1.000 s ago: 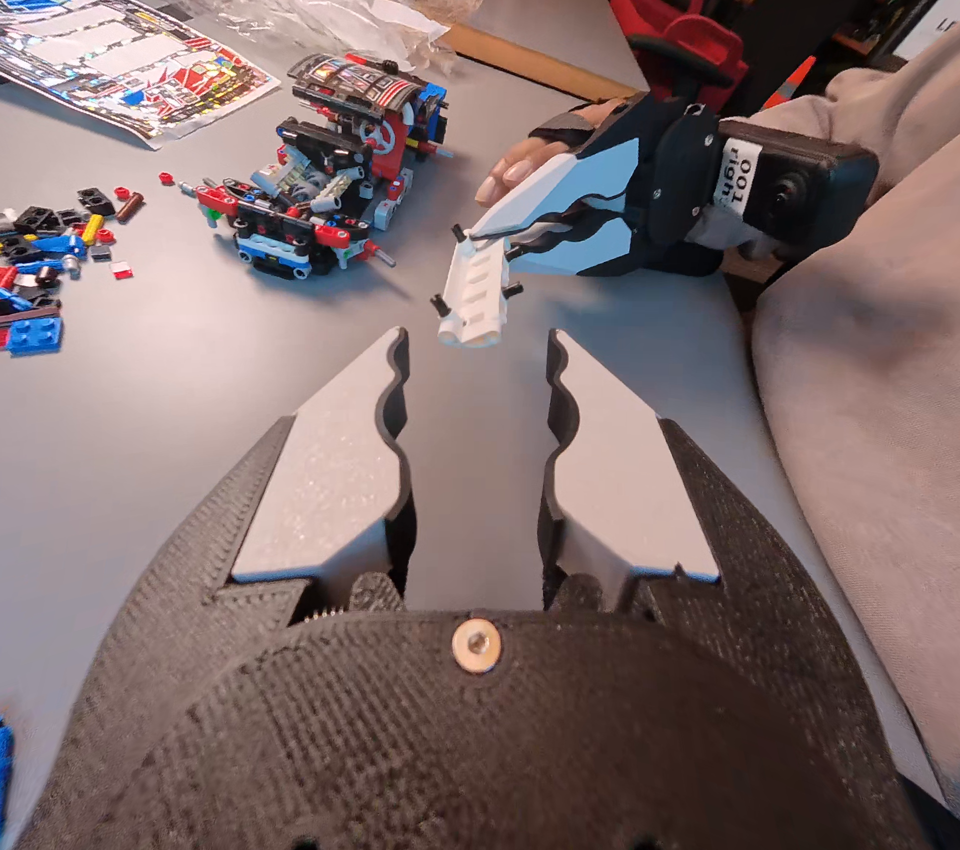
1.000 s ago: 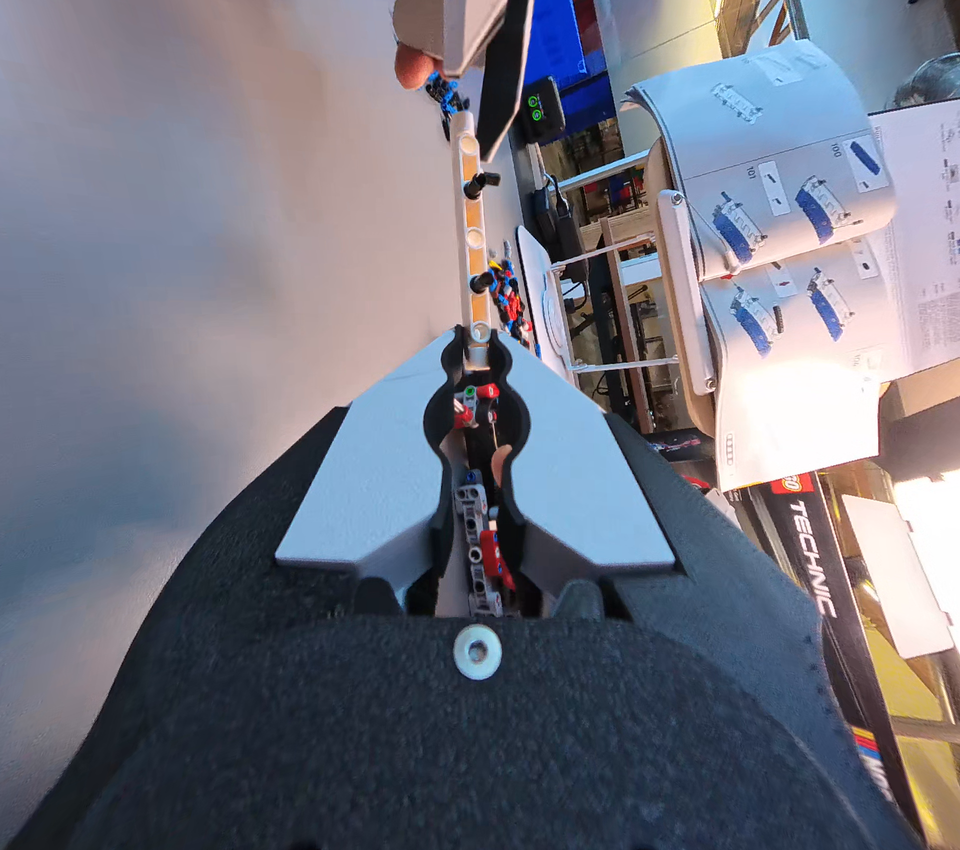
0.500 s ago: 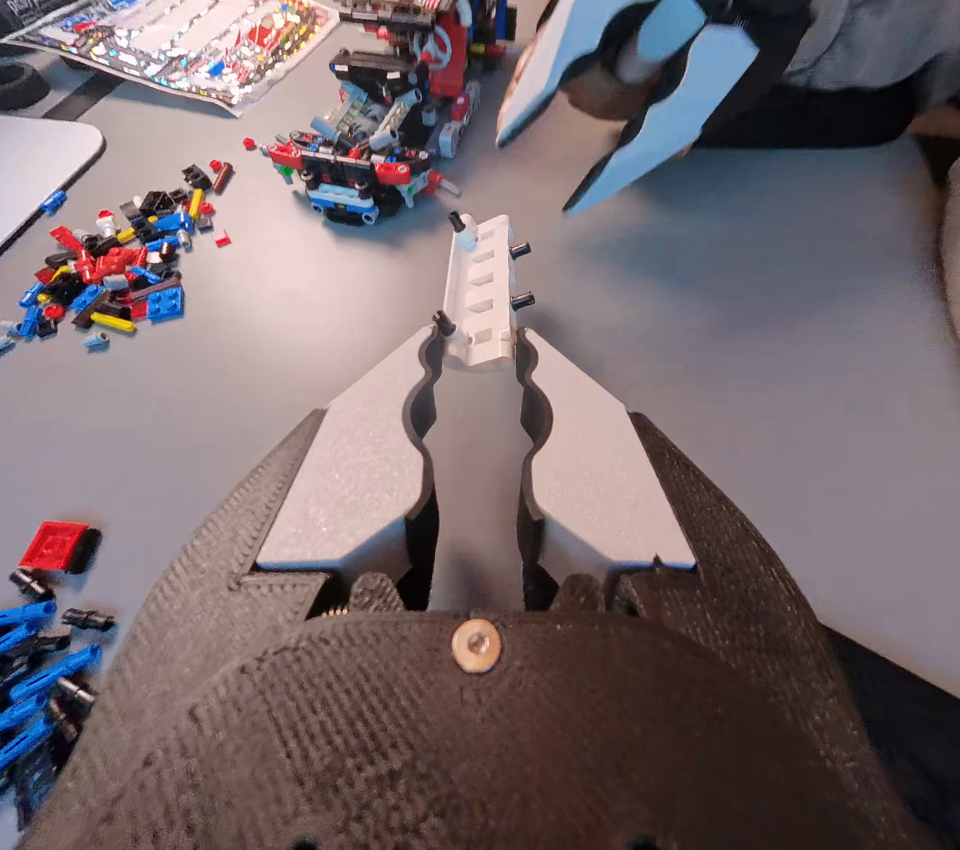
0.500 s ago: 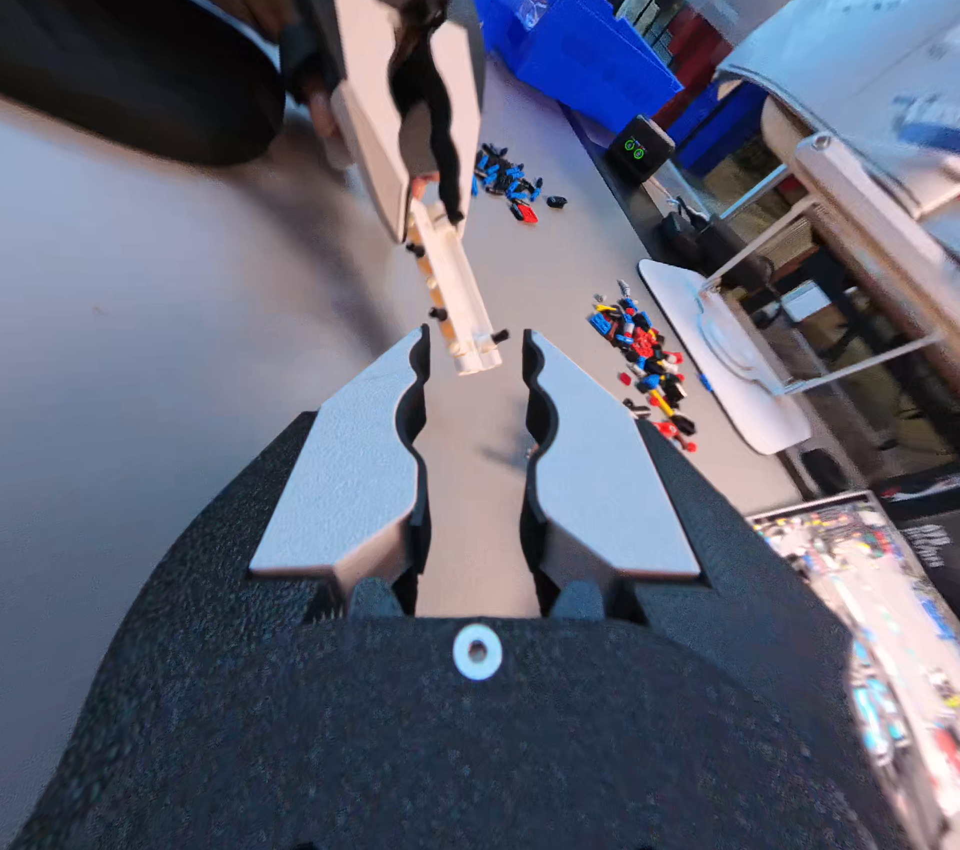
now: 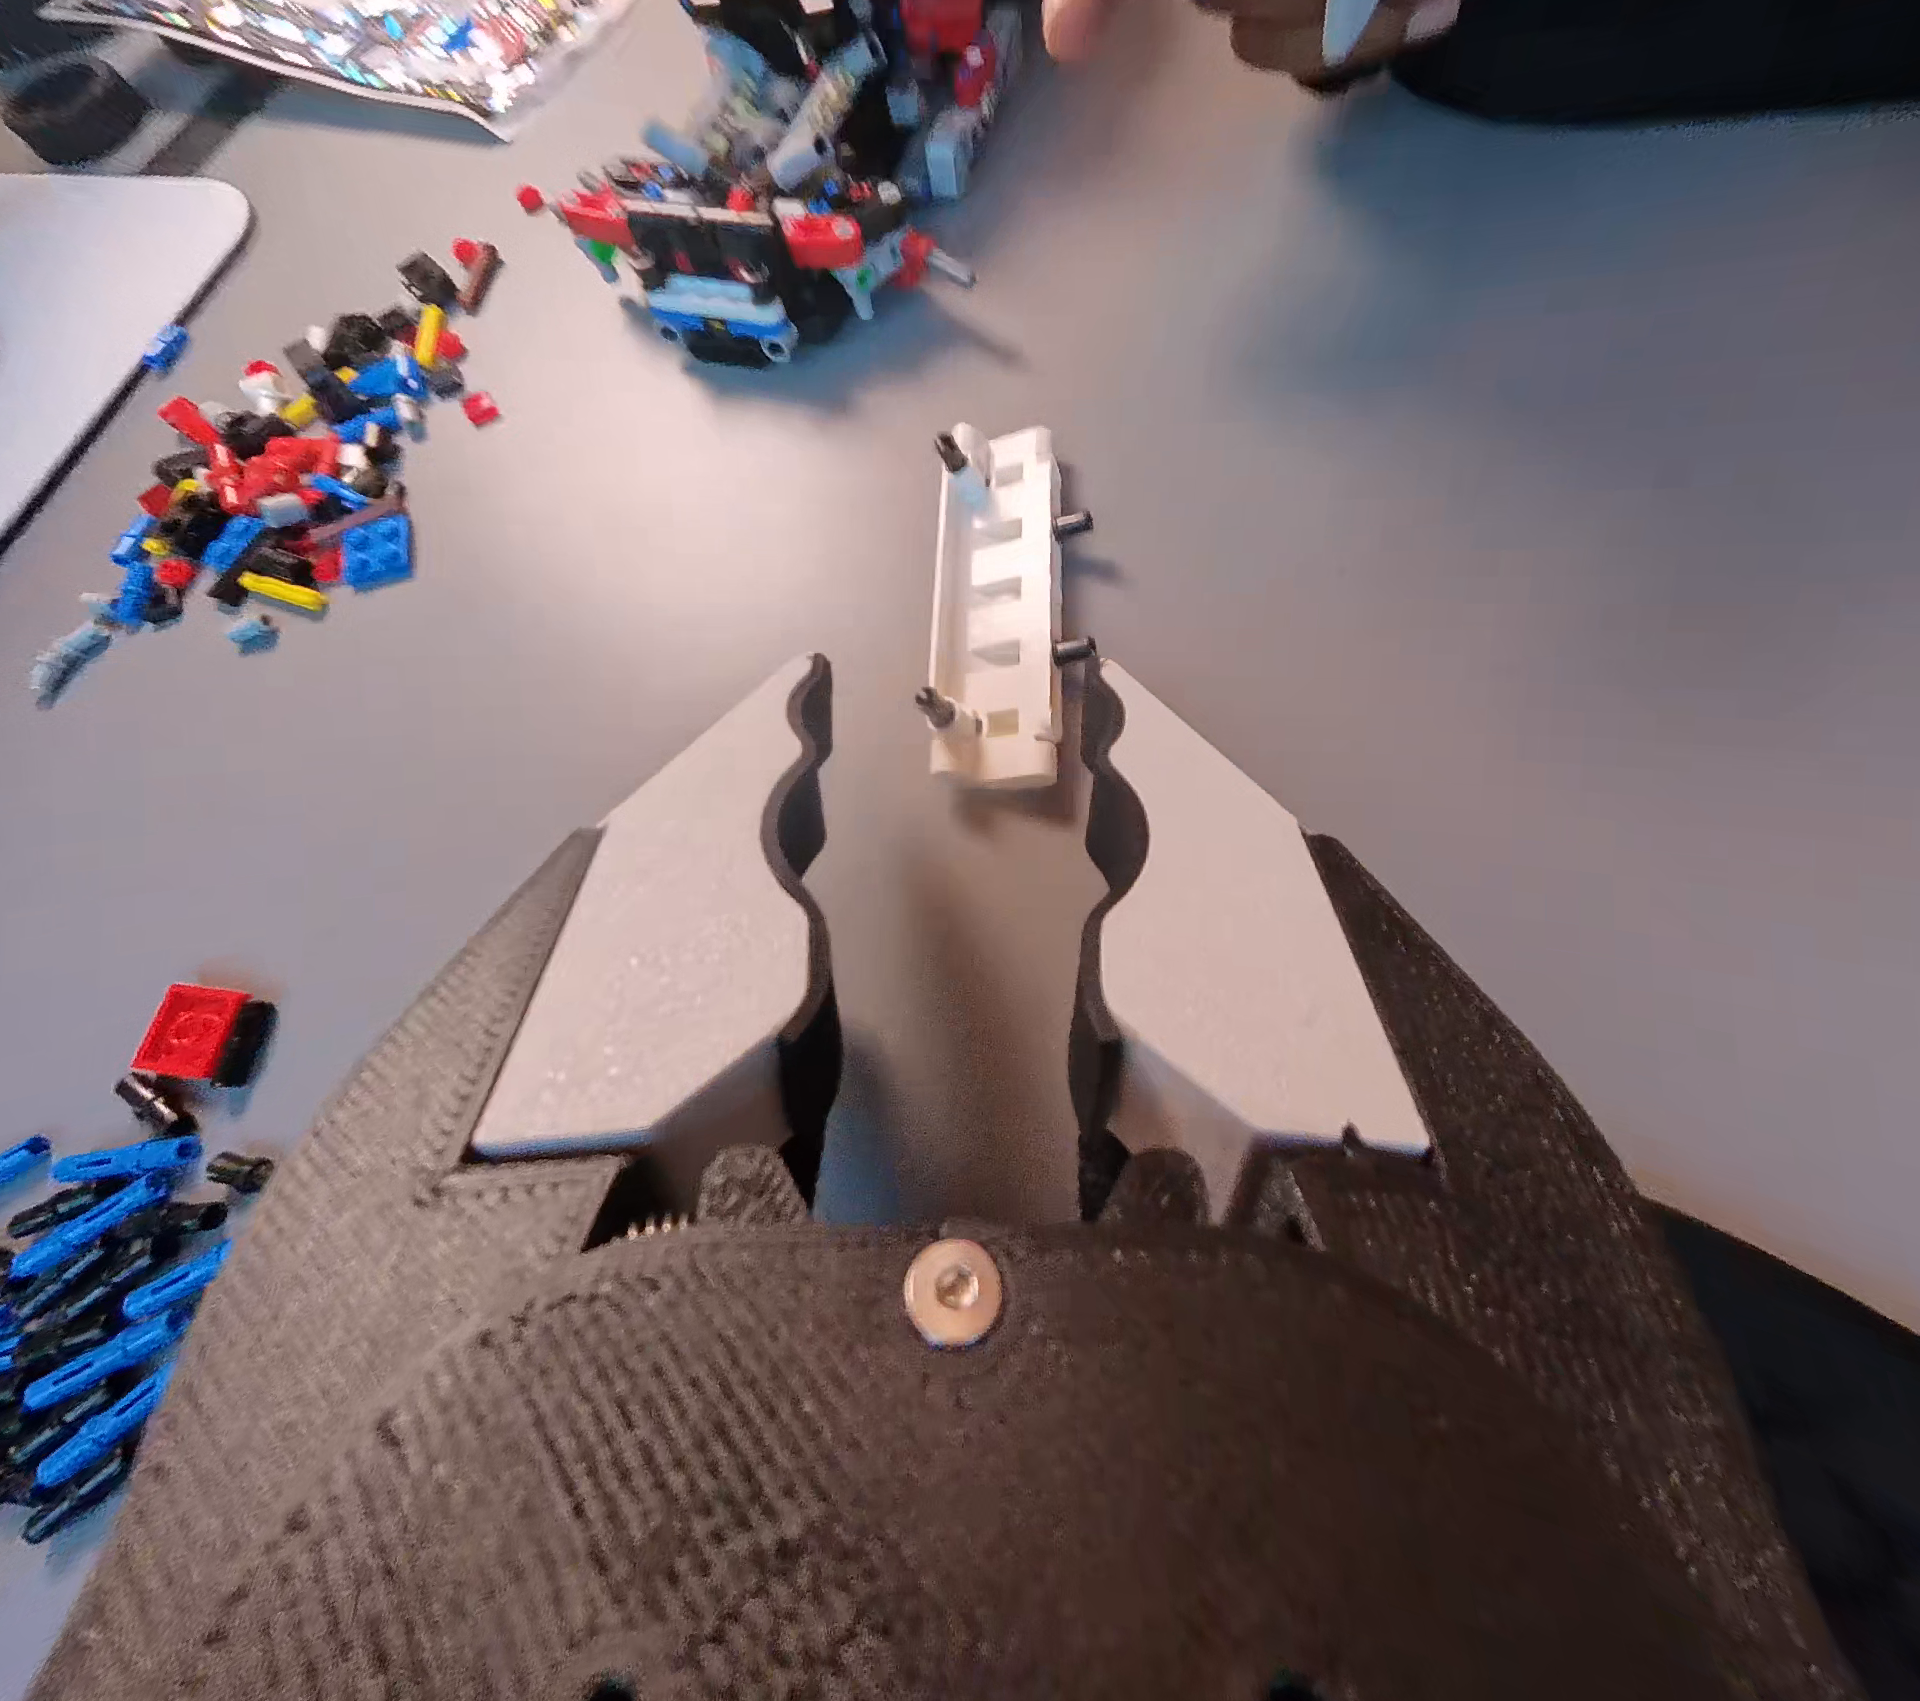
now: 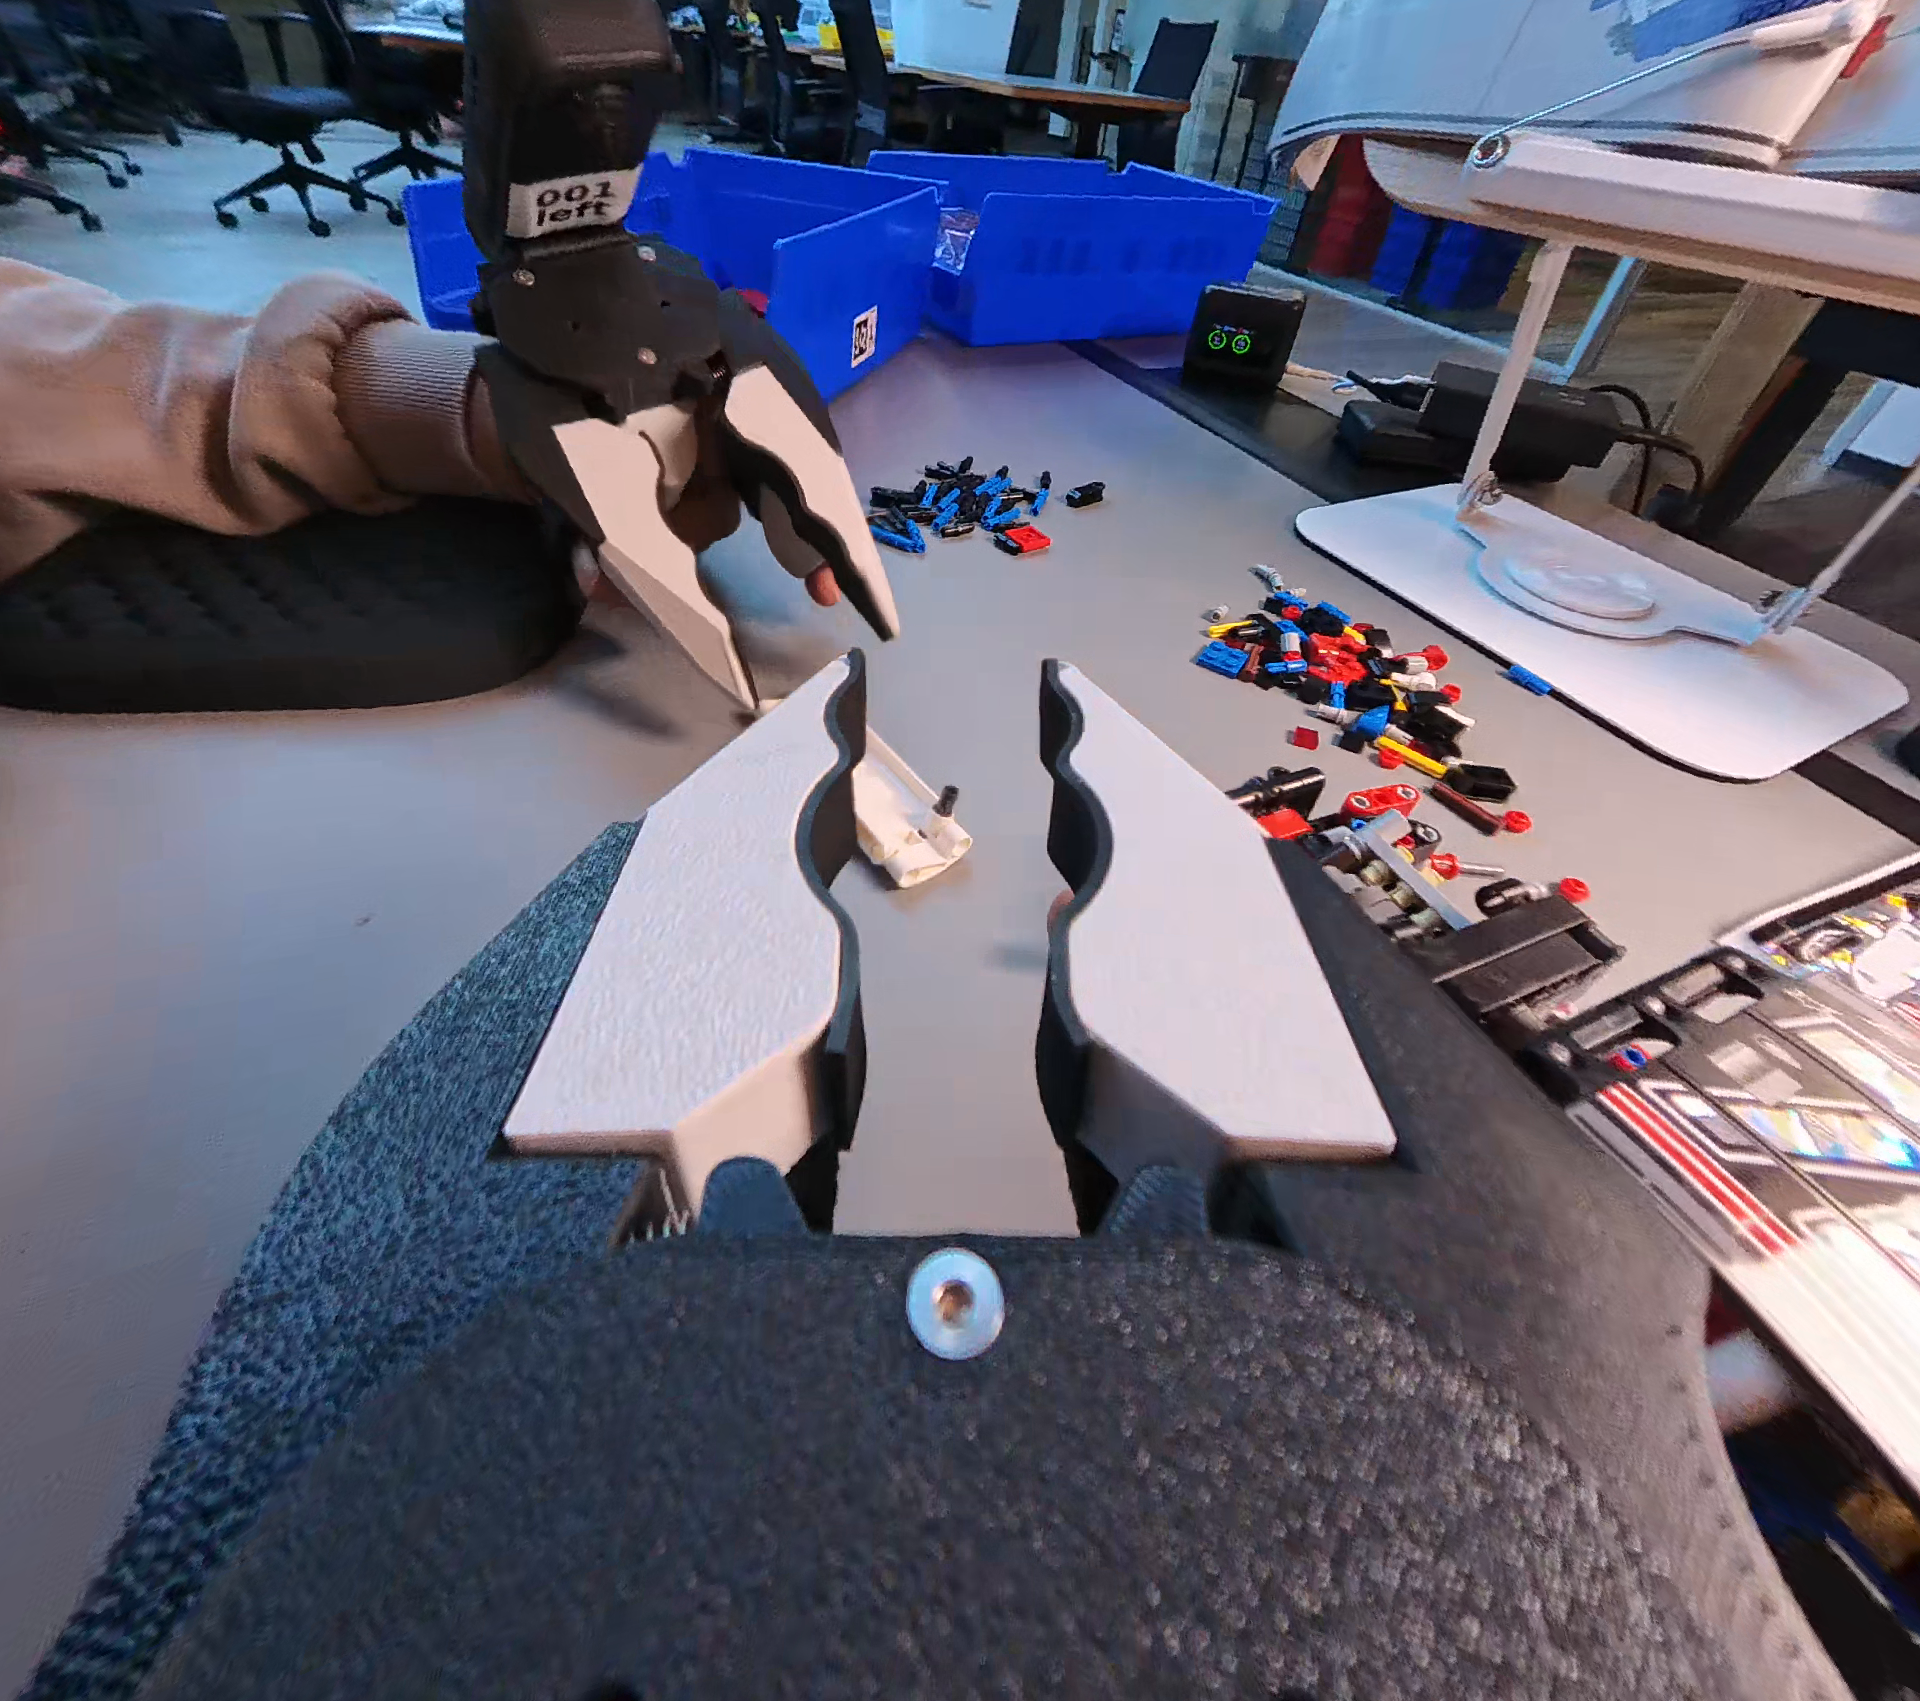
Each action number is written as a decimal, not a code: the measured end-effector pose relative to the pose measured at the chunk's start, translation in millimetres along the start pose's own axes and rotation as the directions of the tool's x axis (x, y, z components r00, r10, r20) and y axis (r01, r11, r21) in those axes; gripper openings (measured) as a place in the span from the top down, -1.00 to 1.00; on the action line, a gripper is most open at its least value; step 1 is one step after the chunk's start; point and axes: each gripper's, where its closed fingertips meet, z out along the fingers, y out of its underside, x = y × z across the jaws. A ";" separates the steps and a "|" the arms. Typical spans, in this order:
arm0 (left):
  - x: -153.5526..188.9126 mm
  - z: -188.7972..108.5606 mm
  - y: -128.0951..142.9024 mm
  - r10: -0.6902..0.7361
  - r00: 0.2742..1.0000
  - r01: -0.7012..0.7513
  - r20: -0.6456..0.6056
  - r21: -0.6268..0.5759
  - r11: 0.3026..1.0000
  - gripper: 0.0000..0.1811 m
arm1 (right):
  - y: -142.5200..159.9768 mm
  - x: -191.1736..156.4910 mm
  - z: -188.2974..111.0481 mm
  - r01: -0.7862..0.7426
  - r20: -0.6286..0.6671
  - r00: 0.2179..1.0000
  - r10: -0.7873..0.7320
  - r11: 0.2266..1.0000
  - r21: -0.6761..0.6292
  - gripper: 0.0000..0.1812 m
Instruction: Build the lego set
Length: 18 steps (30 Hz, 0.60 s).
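The white beam (image 5: 995, 612), half a second earlier pinched in the left gripper (image 5: 951, 695), had been released onto the table (image 5: 1455, 508) just ahead of its parted fingers. The right gripper (image 6: 951, 685) was also spread, empty; regrasping seemed likely before attachment to the car model (image 5: 800, 197).

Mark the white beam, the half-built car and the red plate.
white beam (image 5: 995, 612), left wrist view, mid-length of its ribbed face
half-built car (image 5: 800, 176), left wrist view, front chassis
red plate (image 5: 192, 1030), left wrist view, top face
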 end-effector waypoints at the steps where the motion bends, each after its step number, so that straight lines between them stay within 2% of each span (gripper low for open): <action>1: -6.2 -5.6 -8.7 -0.035 0.999 0.034 0.013 0.068 0.997 0.43 | -0.4 2.8 -1.4 -0.002 -0.009 1.000 0.002 1.000 0.003 0.65; 4: -35.6 -28.7 -32.2 -0.143 0.985 0.112 0.101 0.268 0.957 0.34 | -1.5 11.4 -5.6 -0.005 -0.042 0.999 0.005 1.000 0.013 0.65; 6: -55.6 -51.1 -47.6 -0.198 0.963 0.108 0.185 0.407 0.907 0.43 | -2.2 17.0 -7.6 -0.017 -0.063 0.998 0.018 1.000 0.019 0.66; 8: -73.5 -76.9 -57.2 -0.247 0.925 0.069 0.290 0.509 0.858 0.64 | -3.5 19.8 -8.4 -0.033 -0.072 0.997 0.035 0.999 0.029 0.66; 10: -85.5 -98.2 -58.9 -0.275 0.881 0.018 0.385 0.553 0.833 0.92 | -3.3 21.7 -8.2 -0.042 -0.078 0.996 0.044 0.999 0.031 0.67; 11: -87.9 -104.8 -59.0 -0.278 0.869 0.000 0.409 0.561 0.828 1.00 | -3.1 22.2 -7.8 -0.045 -0.079 0.996 0.047 0.999 0.030 0.67; 14: -95.4 -114.4 -56.9 -0.298 0.833 -0.019 0.466 0.562 0.827 1.00 | -4.3 24.8 -7.8 -0.045 -0.091 0.995 0.049 0.998 0.038 0.71; 18: -101.7 -112.1 -51.9 -0.311 0.812 -0.013 0.495 0.547 0.837 1.00 | -6.9 28.9 -10.9 -0.054 -0.109 0.992 0.060 0.997 0.053 0.71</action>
